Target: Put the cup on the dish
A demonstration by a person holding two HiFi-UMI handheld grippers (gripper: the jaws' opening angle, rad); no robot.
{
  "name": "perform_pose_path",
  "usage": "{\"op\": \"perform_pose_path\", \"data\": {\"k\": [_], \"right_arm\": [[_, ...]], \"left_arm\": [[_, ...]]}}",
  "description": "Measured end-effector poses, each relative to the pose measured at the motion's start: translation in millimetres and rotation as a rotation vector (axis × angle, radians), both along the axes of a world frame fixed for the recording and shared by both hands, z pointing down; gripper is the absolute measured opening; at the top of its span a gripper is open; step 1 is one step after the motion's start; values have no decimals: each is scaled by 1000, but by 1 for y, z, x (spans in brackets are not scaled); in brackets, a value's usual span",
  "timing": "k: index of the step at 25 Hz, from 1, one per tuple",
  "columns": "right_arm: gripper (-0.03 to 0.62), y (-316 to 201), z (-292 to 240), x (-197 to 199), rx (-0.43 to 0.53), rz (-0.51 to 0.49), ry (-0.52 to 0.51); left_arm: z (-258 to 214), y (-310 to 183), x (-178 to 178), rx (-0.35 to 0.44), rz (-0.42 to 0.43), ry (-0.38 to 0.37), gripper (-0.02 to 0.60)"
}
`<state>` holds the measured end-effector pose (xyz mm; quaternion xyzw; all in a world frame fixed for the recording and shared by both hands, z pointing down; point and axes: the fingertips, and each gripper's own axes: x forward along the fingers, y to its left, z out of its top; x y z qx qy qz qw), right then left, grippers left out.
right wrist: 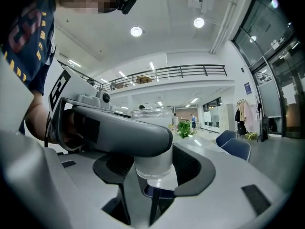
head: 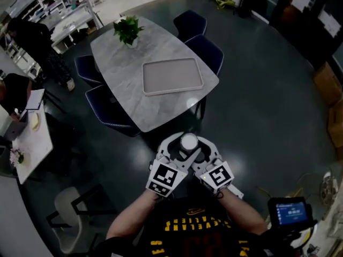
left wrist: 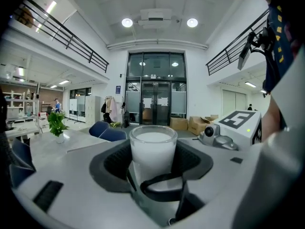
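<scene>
From the head view, the left gripper [head: 180, 151] and the right gripper [head: 200, 151] met in front of the person's black shirt with yellow print [head: 187, 225], both clenched from opposite sides on the small frosted white glass cup [head: 188, 141], which hung over the dark floor [head: 257, 106], well short of the table. The flat grey rectangular dish [head: 172, 76] lay bare on the pale marble-patterned table [head: 120, 63], with a green potted plant [head: 127, 30] at the far end and dark blue upholstered chairs [head: 206, 50] tucked around the edges. A handheld device with a lit blue screen [head: 292, 213] showed at lower right, and a white desk [head: 33, 143] stood at the left. In the left gripper view, the cup stood upright between that gripper's dark ribbed pads [left wrist: 116, 161], gripped at its lower half, with the right gripper's marker cube [left wrist: 238, 120] just beside it; behind lay tall glass doors [left wrist: 155, 101], cardboard boxes [left wrist: 190, 124] and a railed balcony [left wrist: 71, 37]. In the right gripper view, its own jaws clasped the cup's base, while a grey jaw of the left gripper crossed in front and hid part of the glass.
</scene>
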<state>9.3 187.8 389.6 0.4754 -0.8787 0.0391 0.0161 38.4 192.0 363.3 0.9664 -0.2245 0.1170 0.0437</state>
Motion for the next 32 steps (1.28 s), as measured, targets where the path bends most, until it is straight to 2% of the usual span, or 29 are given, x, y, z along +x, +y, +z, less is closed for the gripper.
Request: {"op": "perform_pose_path", "data": {"k": [3, 7, 12, 17, 25, 32], "right_arm": [[258, -26, -1, 26, 3, -50, 11], [258, -31, 1, 32, 13, -96, 23], [258, -65, -6, 68, 18, -158, 25], [258, -81, -5, 81, 27, -200, 22], [258, -114, 11, 82, 13, -224, 37], [258, -164, 28, 80, -22, -194, 65]], "left_arm": [[-1, -28, 26, -1, -50, 5, 264], [2, -34, 32, 8, -94, 5, 264], [-5, -69, 68, 11, -152, -20, 264], [-3, -86, 81, 15, -196, -45, 264], [13, -120, 82, -6, -217, -60, 264], [28, -169, 80, -45, -174, -59, 264]]}}
